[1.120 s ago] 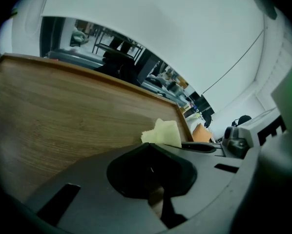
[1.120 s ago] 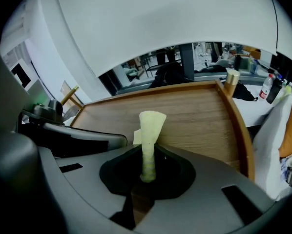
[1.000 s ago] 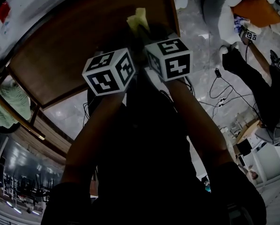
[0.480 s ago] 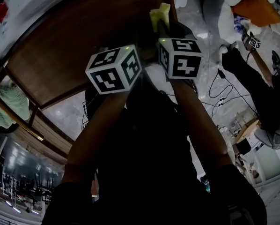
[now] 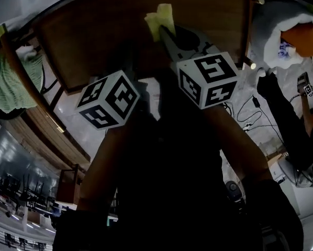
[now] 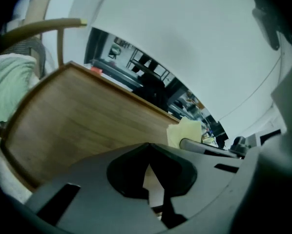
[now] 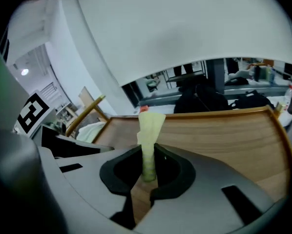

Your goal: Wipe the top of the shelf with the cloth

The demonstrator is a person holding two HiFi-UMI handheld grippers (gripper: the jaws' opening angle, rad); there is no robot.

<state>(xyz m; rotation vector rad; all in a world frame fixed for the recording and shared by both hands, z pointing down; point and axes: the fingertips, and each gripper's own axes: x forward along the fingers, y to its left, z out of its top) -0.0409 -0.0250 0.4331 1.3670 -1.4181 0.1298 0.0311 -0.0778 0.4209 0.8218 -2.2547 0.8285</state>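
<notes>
Here's the brown wooden shelf top: smooth, straight-grained, with a rounded corner and a thin raised rim. Below its near edge there's glossy grey marbled floor, and behind it a plain white wall. Off the shelf top's left side a nubby pale-green towel drapes over a curved wooden rail. The right gripper pinches the cloth, a thin, crumpled pale-yellow strip standing up above the middle of the shelf top. The left gripper has its jaws pressed together on nothing, over the shelf top's near edge.
</notes>
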